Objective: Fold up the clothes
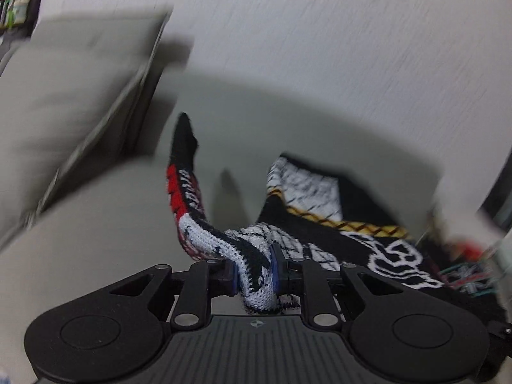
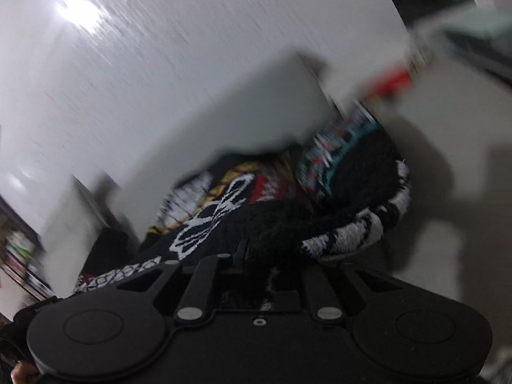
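Observation:
A knitted sweater (image 1: 358, 240), black with white, red and yellow patterns, hangs lifted over a beige sofa. My left gripper (image 1: 255, 272) is shut on a bunched white and black edge of it; a sleeve (image 1: 184, 172) with a red patch sticks up to the left. In the right wrist view the same sweater (image 2: 243, 224) spreads in front of my right gripper (image 2: 270, 267), which is shut on its black fabric; a black and white cuff edge (image 2: 368, 227) curves to the right. Both views are motion-blurred.
A beige sofa seat (image 1: 105, 224) and back cushion (image 1: 64, 102) lie behind the sweater. A white wall (image 1: 320, 48) is behind. A pale cushion (image 2: 230, 112) and blurred colourful items (image 2: 387, 80) show in the right wrist view. Shelves (image 2: 16, 252) are at far left.

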Available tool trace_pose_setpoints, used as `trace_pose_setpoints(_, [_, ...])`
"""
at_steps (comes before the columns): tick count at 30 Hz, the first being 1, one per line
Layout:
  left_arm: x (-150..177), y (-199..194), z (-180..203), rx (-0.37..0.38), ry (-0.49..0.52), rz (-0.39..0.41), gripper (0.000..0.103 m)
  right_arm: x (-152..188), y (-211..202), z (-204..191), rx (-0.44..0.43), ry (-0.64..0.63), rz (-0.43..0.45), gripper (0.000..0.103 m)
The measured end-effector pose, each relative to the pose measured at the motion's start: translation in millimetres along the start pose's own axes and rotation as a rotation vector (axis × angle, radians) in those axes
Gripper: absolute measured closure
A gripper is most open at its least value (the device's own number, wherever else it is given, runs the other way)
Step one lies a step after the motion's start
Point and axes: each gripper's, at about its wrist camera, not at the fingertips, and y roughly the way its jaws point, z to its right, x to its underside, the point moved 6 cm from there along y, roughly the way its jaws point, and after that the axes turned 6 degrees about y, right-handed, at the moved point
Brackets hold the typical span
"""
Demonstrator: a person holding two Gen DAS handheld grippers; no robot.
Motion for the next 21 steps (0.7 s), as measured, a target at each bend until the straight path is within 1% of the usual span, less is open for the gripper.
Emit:
trace_pose_setpoints(2, [44,31,-14,-0.046,-0.040,-0.139,0.085,48,27,37,0.073,0.039,-0.154,0.091])
trace_pose_setpoints(3, [61,41,-20,-0.063,-0.055,-0.188,0.085,65,35,46,0.103,0.037,-0.221,0.091])
trace_pose_setpoints(4, [68,39,-22,-0.068,-0.060,-0.192,0.084,77,37,52,0.142,0.014,-0.245,0.091])
trace_pose_setpoints(6, [78,33,-26,-0.074,-0.067,-0.197,0.083,75,33,50,0.137,-0.032,-0.245,0.091])
trace_pose_setpoints(7, [75,28,-27,-0.069,-0.065,-0.196,0.083,74,31,49,0.133,-0.056,-0.244,0.090])
trace_pose_setpoints(8, [72,23,-27,-0.065,-0.064,-0.195,0.082,67,29,45,0.123,-0.050,-0.255,0.087])
trace_pose_setpoints(9, [70,18,-27,-0.062,-0.058,-0.196,0.081,61,27,40,0.112,-0.044,-0.266,0.085])
trace_pose_setpoints(10, [67,14,-27,-0.065,-0.041,-0.199,0.080,60,25,39,0.107,-0.047,-0.281,0.077])
trace_pose_setpoints(11, [65,9,-25,-0.071,-0.019,-0.203,0.075,60,19,39,0.096,-0.051,-0.290,0.062])
trace_pose_setpoints(12, [65,0,-23,-0.085,0.013,-0.205,0.070,60,12,39,0.084,-0.054,-0.299,0.056])
trace_pose_setpoints(13, [64,-8,-21,-0.099,0.046,-0.208,0.061,61,6,39,0.072,-0.058,-0.308,0.048])
trace_pose_setpoints(14, [65,-16,-19,-0.112,0.075,-0.211,0.059,65,-3,39,0.071,-0.072,-0.304,0.044])
trace_pose_setpoints(16, [72,-30,-17,-0.127,0.111,-0.221,0.056,61,-20,41,0.069,-0.087,-0.291,0.038])
trace_pose_setpoints(17, [76,-35,-17,-0.121,0.104,-0.227,0.052,59,-29,44,0.066,-0.073,-0.281,0.036])
trace_pose_setpoints(19, [84,-46,-17,-0.106,0.087,-0.237,0.046,52,-44,53,0.060,-0.031,-0.254,0.035])
trace_pose_setpoints(21, [91,-53,-10,-0.075,0.063,-0.235,0.045,43,-53,65,0.056,0.029,-0.218,0.035])
